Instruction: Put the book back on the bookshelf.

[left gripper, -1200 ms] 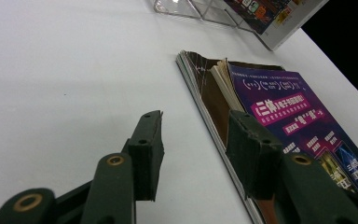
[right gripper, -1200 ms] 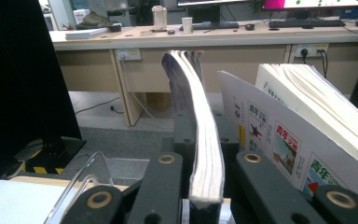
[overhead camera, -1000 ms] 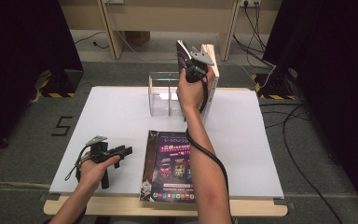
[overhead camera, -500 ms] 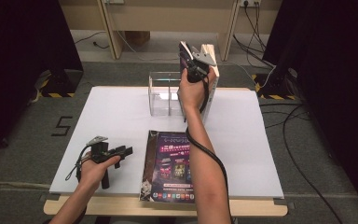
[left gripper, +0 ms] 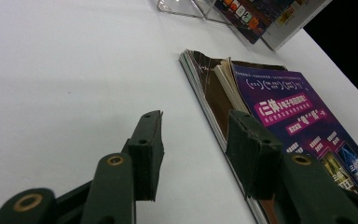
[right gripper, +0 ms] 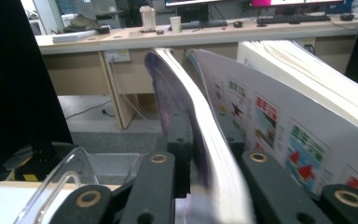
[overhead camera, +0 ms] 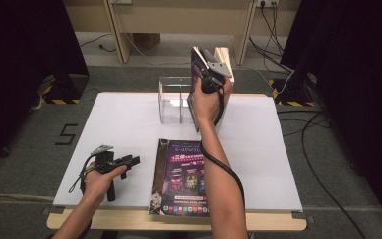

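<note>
A thin purple-covered magazine (overhead camera: 195, 67) (right gripper: 182, 98) stands upright at the back of the white table, beside the clear acrylic rack (overhead camera: 174, 99). It runs between the jaws of my right gripper (overhead camera: 210, 74) (right gripper: 206, 135). Those jaws have just been opening and stand slightly apart from its covers. A second magazine (overhead camera: 184, 174) (left gripper: 298, 121) lies flat near the front edge. My left gripper (overhead camera: 132, 160) (left gripper: 193, 126) rests low on the table just left of it, open with nothing between its jaws.
Thicker books (overhead camera: 225, 57) (right gripper: 307, 116) lean upright just right of the held magazine. The white table top (overhead camera: 114, 119) has bare room on its left half and far right. Desks, cables and dark curtains lie beyond the table.
The right gripper's jaws have parted slightly around the upright magazine. The left hand and the flat magazine have stayed where they were.
</note>
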Demonstrator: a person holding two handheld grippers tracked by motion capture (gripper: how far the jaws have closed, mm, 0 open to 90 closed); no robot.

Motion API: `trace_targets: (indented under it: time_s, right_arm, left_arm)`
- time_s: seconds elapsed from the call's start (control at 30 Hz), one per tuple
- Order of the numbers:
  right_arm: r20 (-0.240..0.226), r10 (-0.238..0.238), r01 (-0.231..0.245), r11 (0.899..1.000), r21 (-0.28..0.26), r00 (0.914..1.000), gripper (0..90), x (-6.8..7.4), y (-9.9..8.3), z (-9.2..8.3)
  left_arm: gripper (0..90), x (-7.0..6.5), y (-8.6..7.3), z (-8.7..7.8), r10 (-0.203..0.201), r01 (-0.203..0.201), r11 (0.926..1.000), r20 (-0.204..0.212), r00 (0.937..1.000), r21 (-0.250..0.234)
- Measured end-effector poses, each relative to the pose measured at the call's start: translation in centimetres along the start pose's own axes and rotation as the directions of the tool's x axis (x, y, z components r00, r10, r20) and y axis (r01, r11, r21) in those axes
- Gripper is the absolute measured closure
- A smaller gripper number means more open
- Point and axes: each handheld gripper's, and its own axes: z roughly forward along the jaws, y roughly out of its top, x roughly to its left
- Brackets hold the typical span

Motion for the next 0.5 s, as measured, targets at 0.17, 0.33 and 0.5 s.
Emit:
trace_targets:
  time_s: [0.17,0.33,0.5]
  right_arm:
    - [-0.012,0.002,-0.002,1.0,0.029,0.9999,76.7,-0.51,0.07,-0.2]
    - [-0.014,-0.025,0.025,0.998,0.052,0.9996,75.2,-0.47,0.03,-0.51]
    - [-0.027,-0.016,0.018,0.997,0.074,0.9995,73.6,-0.2,0.29,-0.54]
  left_arm:
    - [55.0,-0.07,-0.03,0.16,-0.006,0.006,1.0,0.007,1.0,-0.002]
    - [55.0,-0.22,-0.07,0.21,0.004,-0.004,1.0,0.005,1.0,0.004]
    - [55.0,-0.35,-0.13,0.25,0.002,-0.002,1.0,0.009,1.0,0.004]
